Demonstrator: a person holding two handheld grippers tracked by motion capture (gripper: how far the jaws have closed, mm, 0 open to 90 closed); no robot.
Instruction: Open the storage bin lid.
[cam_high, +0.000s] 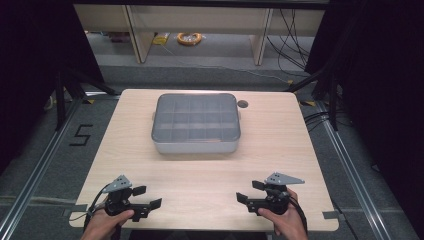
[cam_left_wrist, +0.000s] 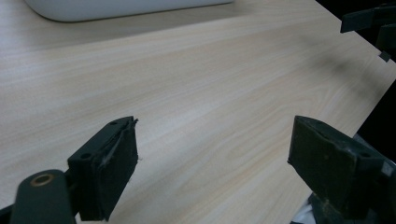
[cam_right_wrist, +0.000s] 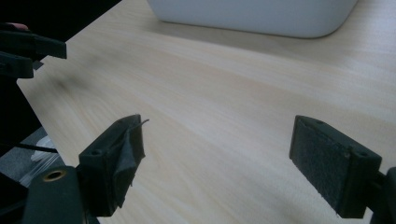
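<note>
Both grippers (cam_high: 144, 197) (cam_high: 250, 192) wide-jawed, empty; lidded box (cam_high: 196, 123) beyond, long axis crosswise

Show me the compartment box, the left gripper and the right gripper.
compartment box (cam_high: 196, 146): high view, its white front wall.
left gripper (cam_high: 147, 197): high view, between its open jaw tips.
right gripper (cam_high: 250, 191): high view, between its open jaw tips.

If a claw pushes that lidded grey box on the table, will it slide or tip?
The box looks low and wide with a flat base, so it would probably slide rather than tip. Its rounded, smooth-looking walls may be slippery to pinch. The divided compartments look empty, so it is likely light.
</note>
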